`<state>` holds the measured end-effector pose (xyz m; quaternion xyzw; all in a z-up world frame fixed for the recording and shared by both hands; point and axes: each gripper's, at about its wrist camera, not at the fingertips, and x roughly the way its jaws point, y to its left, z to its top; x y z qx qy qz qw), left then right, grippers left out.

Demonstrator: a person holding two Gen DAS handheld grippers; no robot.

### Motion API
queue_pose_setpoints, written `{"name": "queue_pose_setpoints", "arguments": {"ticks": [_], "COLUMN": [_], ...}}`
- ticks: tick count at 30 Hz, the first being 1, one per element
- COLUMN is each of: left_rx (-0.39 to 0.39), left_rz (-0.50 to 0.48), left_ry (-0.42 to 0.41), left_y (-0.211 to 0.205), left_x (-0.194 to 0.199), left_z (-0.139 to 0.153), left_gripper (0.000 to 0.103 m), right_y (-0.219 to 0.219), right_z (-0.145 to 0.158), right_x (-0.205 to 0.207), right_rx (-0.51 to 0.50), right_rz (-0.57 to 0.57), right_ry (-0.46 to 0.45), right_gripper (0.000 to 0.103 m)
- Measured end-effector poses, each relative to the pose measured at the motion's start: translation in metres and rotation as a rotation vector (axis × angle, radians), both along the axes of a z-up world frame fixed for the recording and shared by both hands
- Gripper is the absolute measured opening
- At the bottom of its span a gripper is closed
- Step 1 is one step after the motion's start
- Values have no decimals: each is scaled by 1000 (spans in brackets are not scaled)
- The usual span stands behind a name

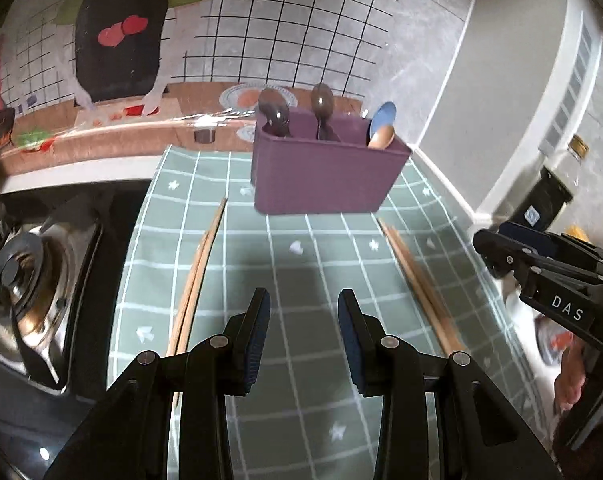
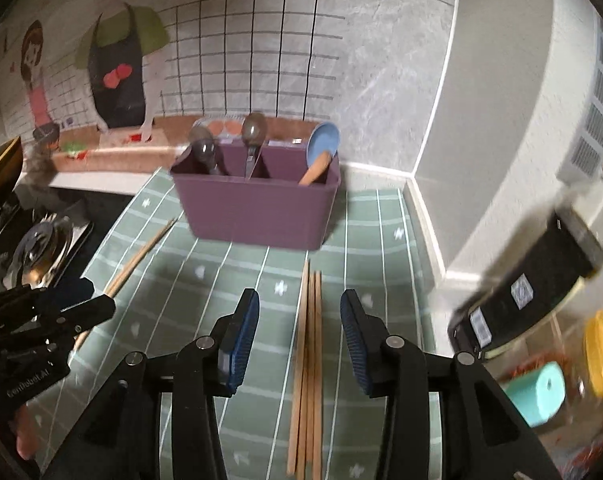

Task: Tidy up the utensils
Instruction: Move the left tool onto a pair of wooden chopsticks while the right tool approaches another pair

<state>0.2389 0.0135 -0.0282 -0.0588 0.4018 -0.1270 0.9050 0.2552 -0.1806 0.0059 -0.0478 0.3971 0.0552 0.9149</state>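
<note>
Right wrist view: right gripper (image 2: 299, 308) fingers apart, empty, straddling chopsticks (image 2: 307, 360) on table; drop lower, centre the bundle, then clamp; left gripper (image 1: 303, 308) fingers apart, empty.

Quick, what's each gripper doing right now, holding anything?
Left gripper: open, empty, above the green cloth.
Right gripper: open, holding nothing, chopsticks lying on the cloth below it.
</note>
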Motion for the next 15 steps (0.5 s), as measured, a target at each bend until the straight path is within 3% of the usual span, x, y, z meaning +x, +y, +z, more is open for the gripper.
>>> {"name": "queue_pose_setpoints", "arguments": {"ticks": [6, 15], "left_rx": [-15, -85], "left_rz": [19, 11], "left_ry": [29, 76], "left_y": [20, 57], "left_x": [-21, -41], "left_z": [-10, -31], "left_gripper": [37, 37], "right_y": [-8, -29], "right_z": [-16, -45], "right_x": [-25, -46], "right_rx": [-29, 39], "right_rz": [-17, 15], "right_ry": [18, 94], "right_gripper": [41, 36]}}
